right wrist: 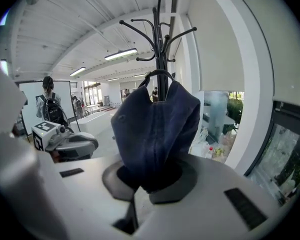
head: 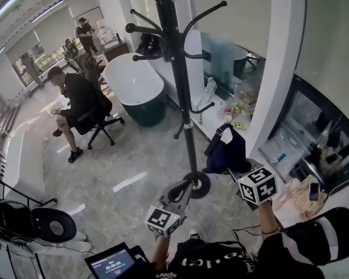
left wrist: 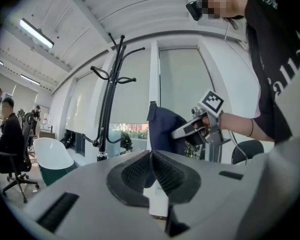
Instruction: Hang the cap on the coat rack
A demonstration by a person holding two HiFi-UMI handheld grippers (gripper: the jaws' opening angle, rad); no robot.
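Note:
A navy cap (head: pixel 226 149) hangs upright from my right gripper (head: pixel 237 167), which is shut on its lower edge. In the right gripper view the cap (right wrist: pixel 157 126) fills the middle above the jaws of the right gripper (right wrist: pixel 149 183), its strap loop at the top. The black coat rack (right wrist: pixel 161 44) rises right behind it, its curved hooks higher than the cap. In the head view the coat rack (head: pixel 182 86) stands just left of the cap. My left gripper (head: pixel 184 188) is near the rack's base, and it (left wrist: pixel 151 170) is shut with nothing held.
A white bathtub on a dark green base (head: pixel 134 88) stands behind the rack. A person sits on an office chair (head: pixel 79 104) at the left. A window ledge (head: pixel 237 112) with small items runs to the right. A tablet (head: pixel 113 263) is at the bottom edge.

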